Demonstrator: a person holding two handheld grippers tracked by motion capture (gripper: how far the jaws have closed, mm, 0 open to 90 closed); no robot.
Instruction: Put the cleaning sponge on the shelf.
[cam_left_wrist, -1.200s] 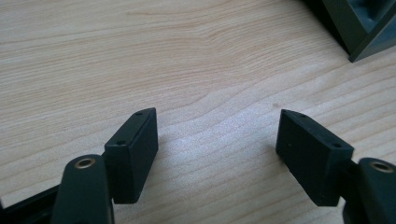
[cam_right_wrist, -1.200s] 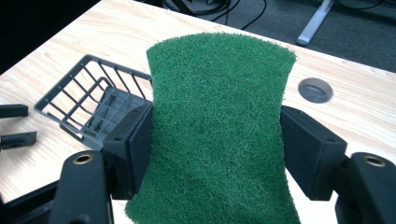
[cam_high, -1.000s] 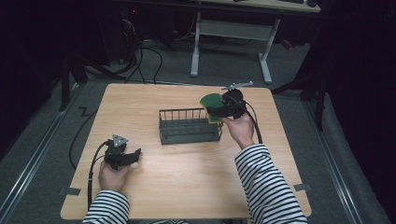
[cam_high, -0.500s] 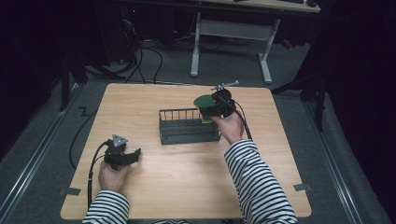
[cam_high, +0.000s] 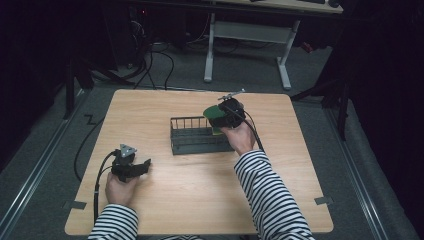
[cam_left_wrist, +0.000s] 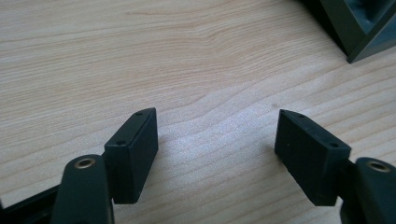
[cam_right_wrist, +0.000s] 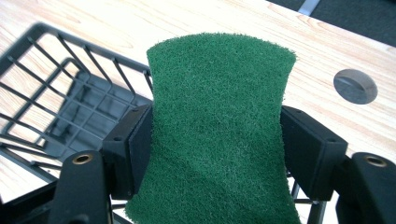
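My right gripper (cam_high: 220, 117) is shut on a green scouring sponge (cam_right_wrist: 217, 121), squeezed at its waist between both jaws. In the high view the sponge (cam_high: 212, 112) hangs over the right end of a dark wire basket (cam_high: 187, 145) standing mid-table. The basket (cam_right_wrist: 56, 112) lies just below and left of the sponge in the right gripper view. My left gripper (cam_high: 142, 166) rests low over the table's front left, open, with bare wood between its jaws (cam_left_wrist: 215, 140).
A dark basket corner (cam_left_wrist: 359, 28) shows at the top right of the left gripper view. A round grey cable cap (cam_right_wrist: 355, 86) sits in the wooden tabletop (cam_high: 200, 200) beyond the sponge. A white-legged desk (cam_high: 250, 45) stands behind the table, with cables on the floor.
My right hand has carried the sponge leftward and down, from beside the basket's right end to over it. The left hand has stayed where it was.
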